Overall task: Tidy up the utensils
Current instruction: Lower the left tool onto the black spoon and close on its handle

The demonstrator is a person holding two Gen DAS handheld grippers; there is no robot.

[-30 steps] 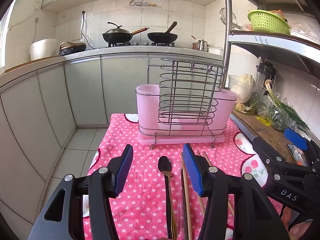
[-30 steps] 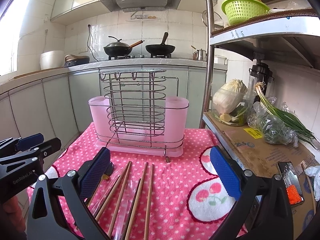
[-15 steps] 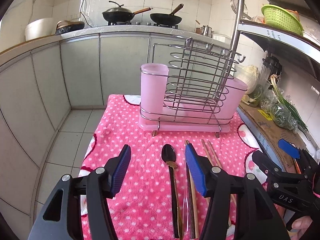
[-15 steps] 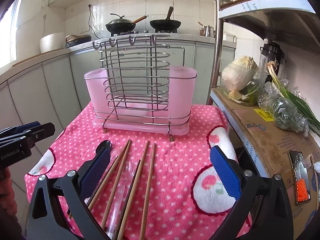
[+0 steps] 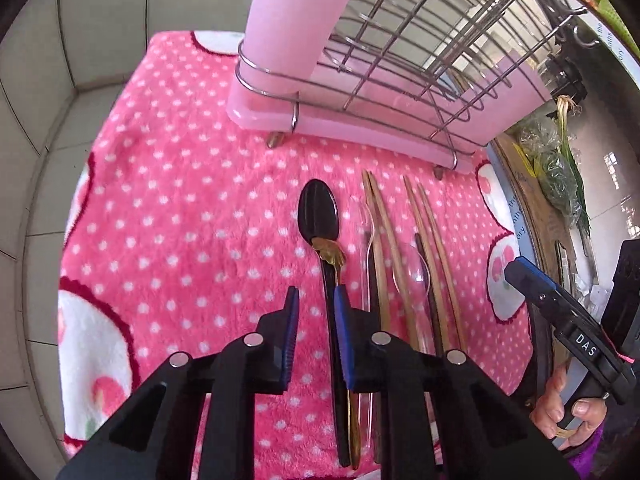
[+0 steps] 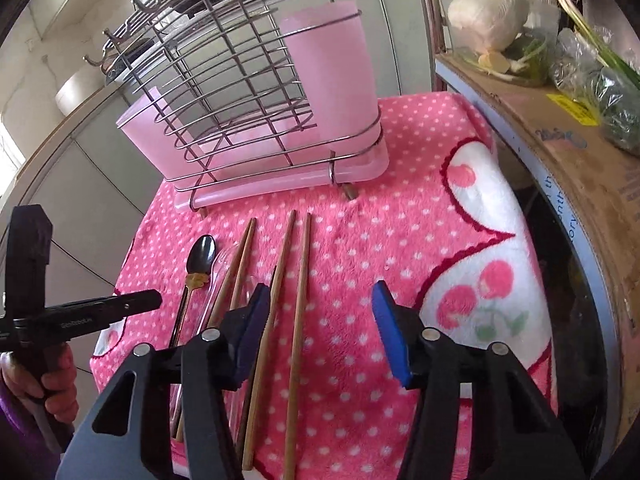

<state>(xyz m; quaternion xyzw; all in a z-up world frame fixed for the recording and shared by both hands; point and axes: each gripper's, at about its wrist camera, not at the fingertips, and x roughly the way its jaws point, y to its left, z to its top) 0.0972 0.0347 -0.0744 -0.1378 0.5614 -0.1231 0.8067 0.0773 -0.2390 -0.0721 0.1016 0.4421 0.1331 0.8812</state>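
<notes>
Left gripper: the left gripper (image 5: 315, 308) hangs low over the pink polka-dot cloth (image 5: 192, 216), its jaws narrowed but not pressed together, a gap showing between the blue pads.
Spoon: a black spoon (image 5: 320, 216) with a gold collar lies bowl-forward on the cloth; its handle runs back along the inner face of the left gripper's right pad (image 5: 344, 336). Whether the pad touches the handle cannot be told, and the left pad stands clear of it.
Right gripper: the right gripper (image 6: 322, 322) is spread wide above the cloth and grips nothing.
Chopsticks: two pairs of wooden chopsticks (image 6: 298, 280) lie side by side just right of the spoon, tips toward the rack; the right-hand pair passes between the right gripper's pads, nearer the left pad.
Clear utensils: a transparent plastic fork (image 5: 366, 240) and a clear spoon (image 5: 414, 272) lie among the chopsticks, hard to trace in full.
Rack: a wire utensil rack (image 6: 240, 92) with a pink cup (image 6: 332, 76) at each end and a pink drip tray stands at the far edge of the cloth, apart from the utensils.
Surroundings: a cabbage (image 6: 490, 12) and bagged greens (image 6: 600, 80) sit on the cardboard-topped shelf at the right.
</notes>
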